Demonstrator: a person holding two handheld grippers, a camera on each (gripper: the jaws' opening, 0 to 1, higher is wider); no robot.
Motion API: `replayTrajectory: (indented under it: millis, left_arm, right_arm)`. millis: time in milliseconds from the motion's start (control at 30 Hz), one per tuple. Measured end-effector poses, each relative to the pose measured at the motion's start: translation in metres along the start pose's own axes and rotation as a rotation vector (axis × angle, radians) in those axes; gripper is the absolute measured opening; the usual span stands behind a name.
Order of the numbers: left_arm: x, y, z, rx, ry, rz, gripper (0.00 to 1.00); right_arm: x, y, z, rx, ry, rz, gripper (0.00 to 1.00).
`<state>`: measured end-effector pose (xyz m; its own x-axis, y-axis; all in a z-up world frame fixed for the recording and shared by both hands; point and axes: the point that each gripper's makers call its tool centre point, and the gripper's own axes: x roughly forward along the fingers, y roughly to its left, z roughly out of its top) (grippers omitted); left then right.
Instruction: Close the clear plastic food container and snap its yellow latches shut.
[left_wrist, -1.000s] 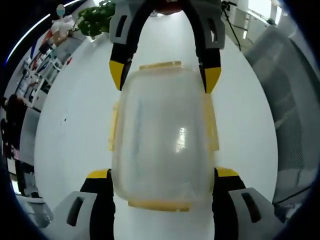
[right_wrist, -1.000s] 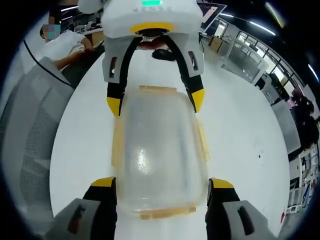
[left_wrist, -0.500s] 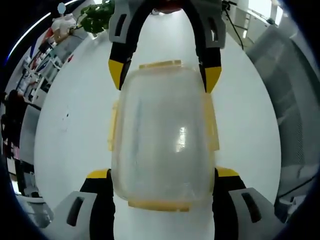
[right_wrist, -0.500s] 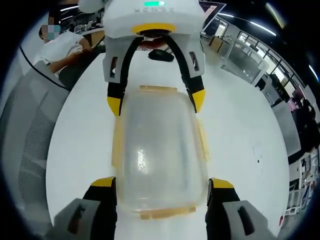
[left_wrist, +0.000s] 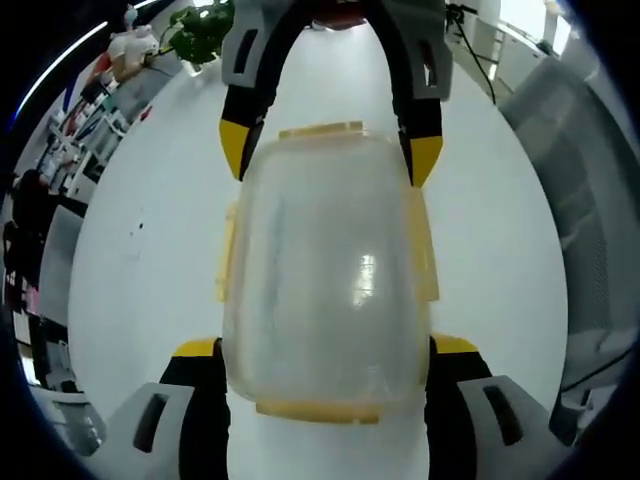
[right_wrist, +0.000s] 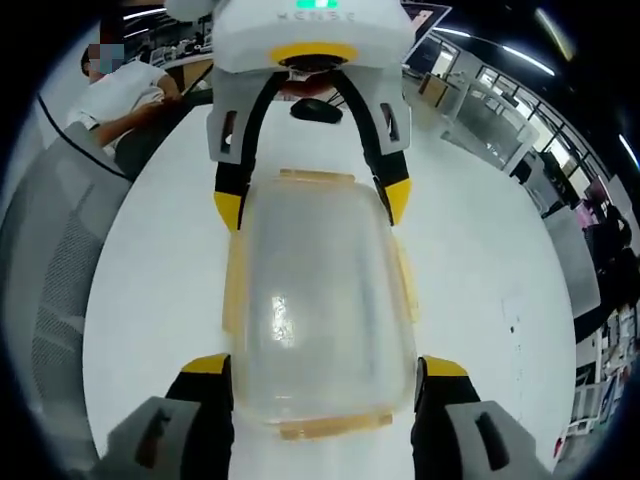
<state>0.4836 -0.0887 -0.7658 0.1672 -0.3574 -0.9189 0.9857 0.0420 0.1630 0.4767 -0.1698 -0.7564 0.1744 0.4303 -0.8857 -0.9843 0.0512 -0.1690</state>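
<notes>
The clear food container (left_wrist: 325, 275) sits mid-table on the white table (left_wrist: 140, 270), bare surface all around it. The left gripper (left_wrist: 325, 350) pinches one end of it, the right gripper (right_wrist: 322, 368) the opposite end. The lid is on; the yellow latches (left_wrist: 426, 250) lie along its sides. Contents cannot be made out through the cloudy plastic
</notes>
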Motion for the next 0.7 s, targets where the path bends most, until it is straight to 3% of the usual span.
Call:
replayTrajectory:
  millis: [700]
  left_arm:
    - [-0.0004, 0.0048, -0.0006, 0.017, 0.009, 0.011, 0.8]
  right_arm:
    - [0.0012, -0.0043, 0.0014, 0.0, -0.001, -0.021, 0.73]
